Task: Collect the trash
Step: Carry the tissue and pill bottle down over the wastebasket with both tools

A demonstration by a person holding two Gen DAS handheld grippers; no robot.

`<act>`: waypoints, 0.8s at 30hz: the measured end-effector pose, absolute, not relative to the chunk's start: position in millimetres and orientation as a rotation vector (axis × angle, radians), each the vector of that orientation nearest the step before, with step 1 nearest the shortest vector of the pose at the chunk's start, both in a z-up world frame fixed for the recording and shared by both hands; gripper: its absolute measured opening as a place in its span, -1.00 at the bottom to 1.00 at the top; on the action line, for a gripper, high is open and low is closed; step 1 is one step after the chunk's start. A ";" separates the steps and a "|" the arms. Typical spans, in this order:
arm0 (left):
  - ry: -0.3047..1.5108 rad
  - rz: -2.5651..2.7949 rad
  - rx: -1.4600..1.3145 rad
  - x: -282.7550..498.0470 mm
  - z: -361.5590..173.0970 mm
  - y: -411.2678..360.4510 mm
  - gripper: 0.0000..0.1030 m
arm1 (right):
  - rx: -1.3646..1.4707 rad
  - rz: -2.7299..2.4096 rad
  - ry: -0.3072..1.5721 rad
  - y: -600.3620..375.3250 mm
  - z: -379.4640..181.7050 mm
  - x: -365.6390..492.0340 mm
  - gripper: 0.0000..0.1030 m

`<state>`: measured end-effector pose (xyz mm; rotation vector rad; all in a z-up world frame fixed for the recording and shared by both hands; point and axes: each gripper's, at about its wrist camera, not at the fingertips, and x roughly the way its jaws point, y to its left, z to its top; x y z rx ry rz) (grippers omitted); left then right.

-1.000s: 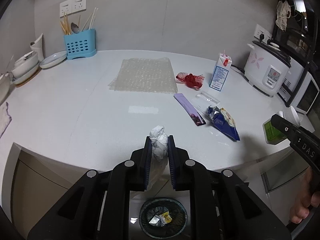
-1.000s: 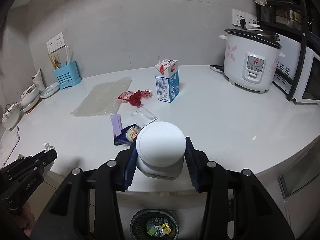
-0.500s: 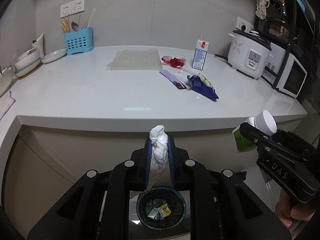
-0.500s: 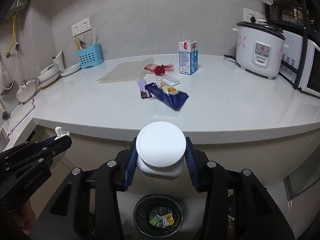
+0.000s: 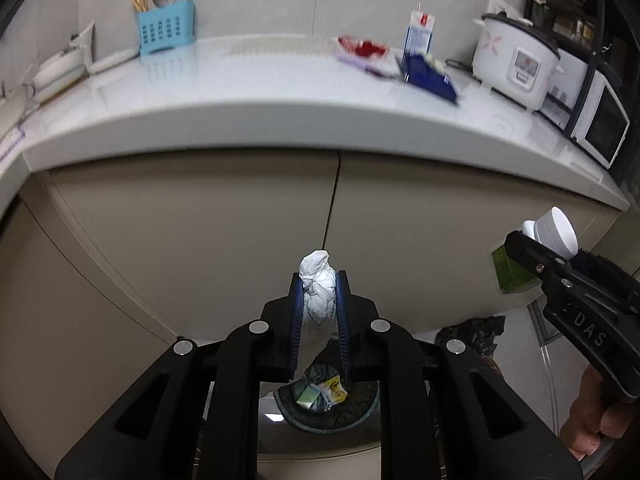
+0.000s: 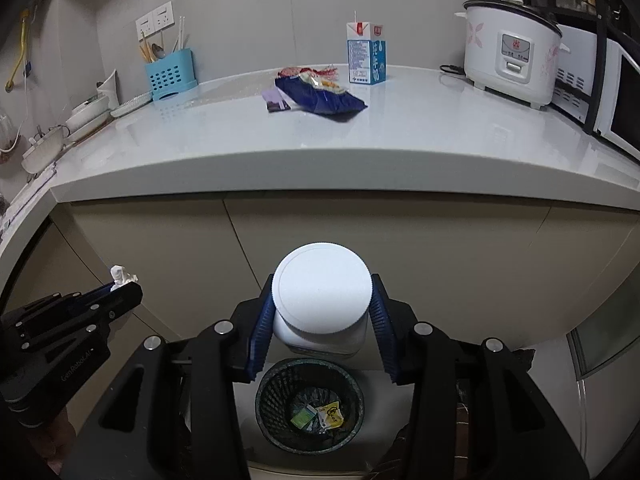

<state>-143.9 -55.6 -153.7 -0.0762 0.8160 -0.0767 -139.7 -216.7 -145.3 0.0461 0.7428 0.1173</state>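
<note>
My left gripper [image 5: 318, 280] is shut on a crumpled white tissue [image 5: 318, 292], held in front of the cabinet doors and above a dark mesh waste bin [image 5: 360, 412] on the floor. My right gripper [image 6: 320, 312] is shut on a white jar with a round lid [image 6: 320, 294] and a green label [image 5: 510, 270], directly over the same waste bin [image 6: 272, 392], which holds a few wrappers. On the counter lie a blue snack bag [image 6: 320, 96], a purple wrapper [image 6: 276, 100], red netting [image 5: 364, 46] and a milk carton [image 6: 366, 54].
The white counter edge [image 6: 320, 168] juts out above both grippers. A rice cooker [image 6: 512, 48] and microwave [image 6: 616, 92] stand at the right, a blue utensil holder [image 6: 170, 72] and dishes [image 6: 84, 114] at the left. A black bag [image 5: 472, 330] lies on the floor.
Both grippers have sunk from above the counter to below its edge, pulling back from it, each still holding its item. The bin has grown larger in both views.
</note>
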 end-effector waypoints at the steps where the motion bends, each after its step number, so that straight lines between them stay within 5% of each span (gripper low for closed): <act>1: 0.826 -0.073 -0.079 -142.4 -162.9 -55.6 -0.71 | 0.047 0.119 0.753 -215.7 -153.1 -139.0 -0.18; 24: 1.114 -0.017 -0.161 -98.6 -366.8 -33.5 -0.71 | -0.031 0.101 1.087 -186.0 -380.5 -92.6 -0.18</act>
